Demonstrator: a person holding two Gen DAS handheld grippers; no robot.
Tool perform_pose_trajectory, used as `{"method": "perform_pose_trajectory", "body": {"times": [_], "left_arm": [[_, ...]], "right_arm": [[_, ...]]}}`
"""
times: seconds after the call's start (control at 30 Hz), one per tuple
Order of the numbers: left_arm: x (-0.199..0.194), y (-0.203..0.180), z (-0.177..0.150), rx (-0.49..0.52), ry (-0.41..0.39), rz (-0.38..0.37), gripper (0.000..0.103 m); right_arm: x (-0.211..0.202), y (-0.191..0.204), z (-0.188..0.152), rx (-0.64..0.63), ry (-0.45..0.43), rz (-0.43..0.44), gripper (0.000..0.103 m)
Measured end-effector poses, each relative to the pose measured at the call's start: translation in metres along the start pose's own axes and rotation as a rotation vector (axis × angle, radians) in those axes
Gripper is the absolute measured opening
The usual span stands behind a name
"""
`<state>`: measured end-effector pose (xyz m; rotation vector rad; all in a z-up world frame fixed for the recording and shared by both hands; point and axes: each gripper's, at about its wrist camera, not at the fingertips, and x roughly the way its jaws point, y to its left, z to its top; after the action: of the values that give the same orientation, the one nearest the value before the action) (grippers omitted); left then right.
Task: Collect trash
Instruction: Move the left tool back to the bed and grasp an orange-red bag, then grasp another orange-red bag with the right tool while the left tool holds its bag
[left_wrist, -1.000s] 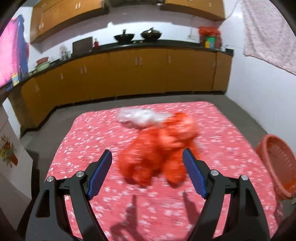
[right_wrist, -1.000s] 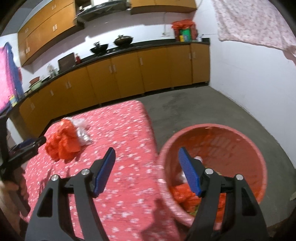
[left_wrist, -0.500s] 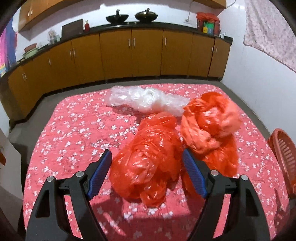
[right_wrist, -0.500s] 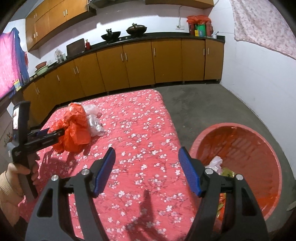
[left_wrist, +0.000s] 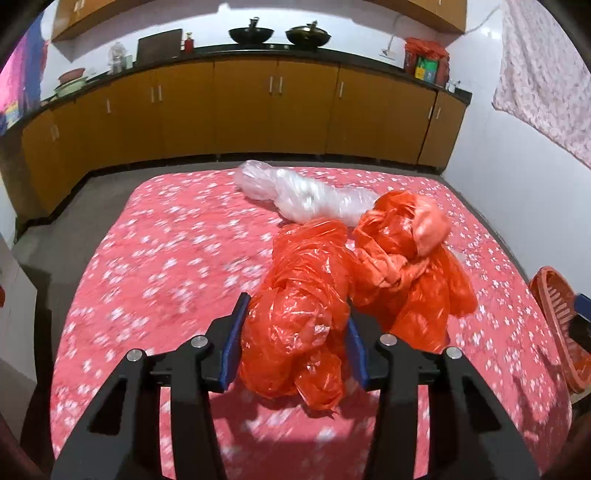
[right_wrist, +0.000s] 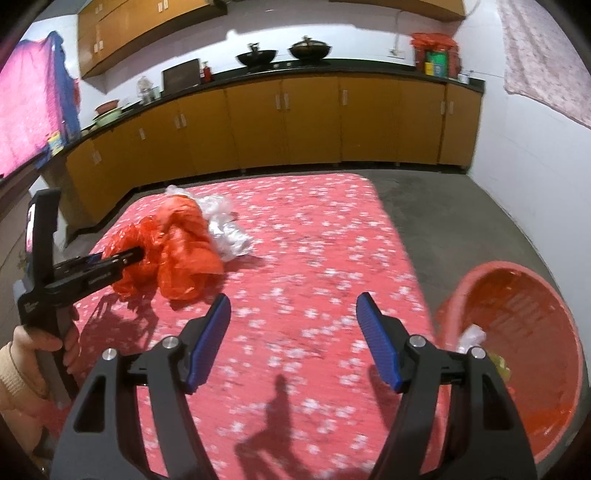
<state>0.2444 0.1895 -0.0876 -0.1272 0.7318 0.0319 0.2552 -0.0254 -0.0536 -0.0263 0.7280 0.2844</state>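
On the table with the red flowered cloth (left_wrist: 166, 266) lie two crumpled orange plastic bags and a clear plastic bag (left_wrist: 303, 192). My left gripper (left_wrist: 295, 339) is shut on the nearer orange bag (left_wrist: 303, 317); its blue pads press both sides. The second orange bag (left_wrist: 406, 258) lies just right of it. In the right wrist view the left gripper (right_wrist: 125, 258) shows at the left, clamped on the orange bags (right_wrist: 177, 243). My right gripper (right_wrist: 295, 339) is open and empty above the cloth, with the red trash basket (right_wrist: 517, 295) to its right.
The basket stands on the floor by the table's right edge and holds some trash (right_wrist: 472, 336); its rim shows in the left wrist view (left_wrist: 554, 314). Brown kitchen cabinets (left_wrist: 277, 110) run along the far wall. A white wall (right_wrist: 535, 166) is on the right.
My left gripper has closed its jaws on the nearer orange bag. My right gripper has swung left, away from the basket and over the cloth, staying open.
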Motion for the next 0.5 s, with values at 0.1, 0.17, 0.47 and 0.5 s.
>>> {"method": "perform_pose_trajectory", "body": {"times": [0.1,0.17,0.47,0.5], "left_arm": [[-0.014,0.014,-0.010,-0.011,-0.003,-0.003,0.048],[-0.024,0.027,-0.017,-0.026,-0.005,0.005,0.048],[-0.044,0.073,-0.022,-0.073,-0.046,0.112,0.048],[-0.044,0.079,-0.021,-0.084,-0.051,0.124,0.048]], "right_arm": [[0.009,0.017,0.004,-0.022,0.008,0.039,0.065],[0.017,0.032,0.009,-0.036,0.016,0.076,0.063],[0.055,0.096,0.024,-0.087,0.021,0.176,0.063],[0.058,0.101,0.025,-0.098,0.020,0.177,0.063]]}}
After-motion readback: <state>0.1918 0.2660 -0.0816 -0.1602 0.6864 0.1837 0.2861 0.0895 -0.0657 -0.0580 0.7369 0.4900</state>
